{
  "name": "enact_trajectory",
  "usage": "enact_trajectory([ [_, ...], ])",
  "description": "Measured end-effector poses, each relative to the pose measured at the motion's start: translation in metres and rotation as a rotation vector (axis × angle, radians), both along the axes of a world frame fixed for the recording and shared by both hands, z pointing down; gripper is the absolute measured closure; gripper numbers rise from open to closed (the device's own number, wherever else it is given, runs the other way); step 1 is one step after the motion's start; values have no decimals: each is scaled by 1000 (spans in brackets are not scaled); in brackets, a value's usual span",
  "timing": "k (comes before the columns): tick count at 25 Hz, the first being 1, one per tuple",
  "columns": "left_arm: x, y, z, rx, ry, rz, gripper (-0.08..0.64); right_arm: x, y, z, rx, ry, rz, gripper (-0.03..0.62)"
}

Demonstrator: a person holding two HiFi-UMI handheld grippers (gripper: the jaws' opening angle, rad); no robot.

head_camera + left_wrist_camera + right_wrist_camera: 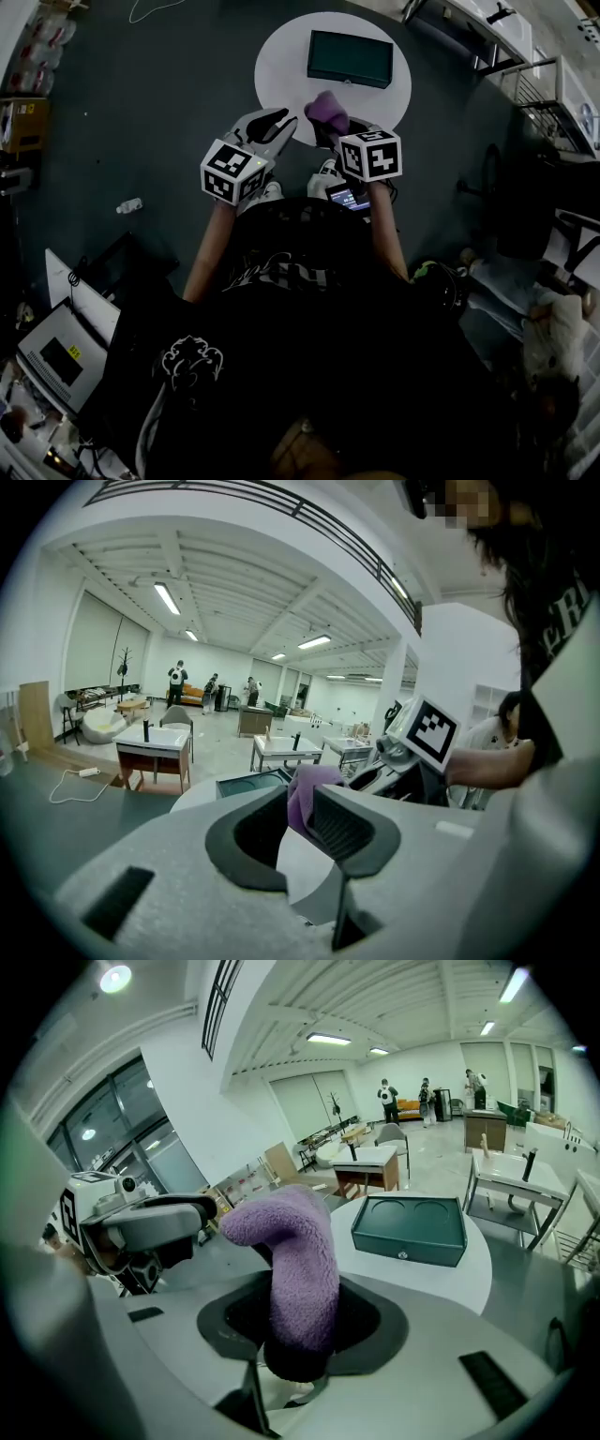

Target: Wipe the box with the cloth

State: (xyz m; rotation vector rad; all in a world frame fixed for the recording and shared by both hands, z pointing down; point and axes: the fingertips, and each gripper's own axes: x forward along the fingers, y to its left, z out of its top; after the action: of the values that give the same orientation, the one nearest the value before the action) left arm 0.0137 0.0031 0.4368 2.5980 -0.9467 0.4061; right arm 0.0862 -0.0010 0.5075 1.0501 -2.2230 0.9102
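Between the jaws of the right gripper [302, 1321], a purple cloth [295, 1251] is sticking up, pinched at its lower end. Judging by its fleecy pile, it is probably handling as light, soft and floppy, so a bunched fold is serving well as the hold. Beyond it, the dark green box [410, 1230], with two round recesses on top, is lying on the round white tabletop [281, 66]. Alongside, the left gripper [272, 124] is hovering with jaws apart, holding nothing.
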Motion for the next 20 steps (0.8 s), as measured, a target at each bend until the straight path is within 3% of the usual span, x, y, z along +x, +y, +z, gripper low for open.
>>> enact_trajectory([
  [11, -92, 59, 9, 16, 36, 145, 466, -83, 76, 5, 4, 59, 137, 454],
  [20, -96, 87, 6, 3, 87, 196, 466, -92, 114, -7, 11, 112, 159, 454],
])
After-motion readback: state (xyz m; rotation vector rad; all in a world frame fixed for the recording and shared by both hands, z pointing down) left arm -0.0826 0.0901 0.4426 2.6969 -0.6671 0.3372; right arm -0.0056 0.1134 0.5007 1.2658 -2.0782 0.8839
